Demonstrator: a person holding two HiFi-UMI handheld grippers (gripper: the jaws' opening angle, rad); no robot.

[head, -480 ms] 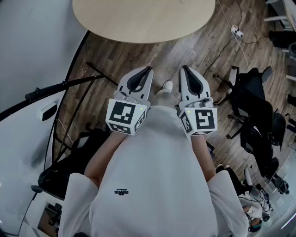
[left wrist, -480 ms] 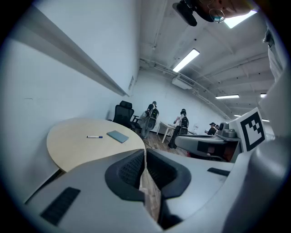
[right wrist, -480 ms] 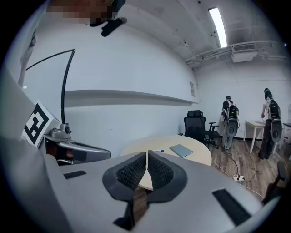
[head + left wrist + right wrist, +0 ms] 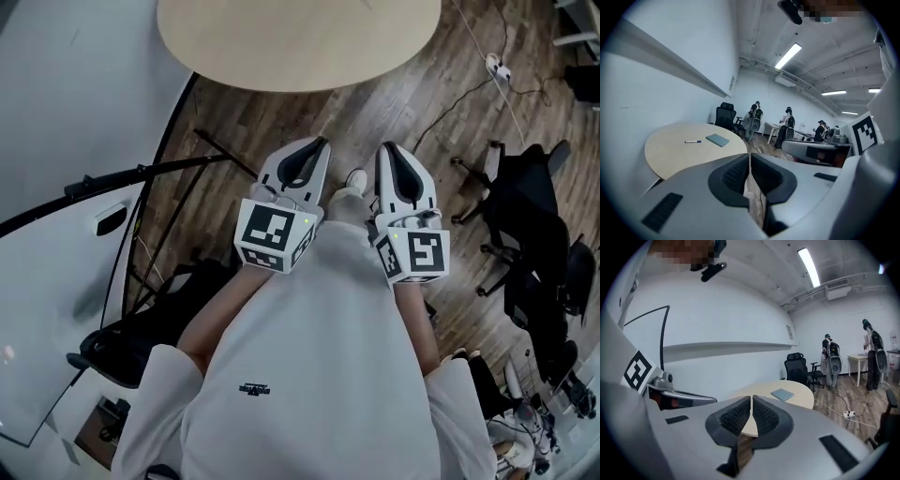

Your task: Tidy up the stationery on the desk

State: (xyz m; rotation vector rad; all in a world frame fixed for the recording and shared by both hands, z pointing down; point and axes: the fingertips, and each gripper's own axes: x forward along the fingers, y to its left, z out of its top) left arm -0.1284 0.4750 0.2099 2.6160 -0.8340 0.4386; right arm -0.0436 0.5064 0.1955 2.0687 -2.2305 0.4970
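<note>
A round light-wood desk [image 4: 300,47] stands ahead of me on the wooden floor. On it, in the left gripper view, lie a marker pen [image 4: 693,141] and a flat grey notebook [image 4: 717,139]; the notebook [image 4: 782,394] also shows in the right gripper view. My left gripper [image 4: 314,147] and right gripper [image 4: 389,150] are held side by side in front of my body, well short of the desk. Both are shut with nothing between the pads [image 4: 738,172] [image 4: 736,418]. From the head view the stationery is out of frame.
Black office chairs [image 4: 525,206] stand at the right, with a power strip [image 4: 496,67] and its cable on the floor. A black stand [image 4: 141,173] and a white board are at the left. Several people [image 4: 754,119] stand at far desks.
The head view has shifted slightly, so desk, floor and grippers sit a little further right in the picture. Both grippers stay shut and side by side.
</note>
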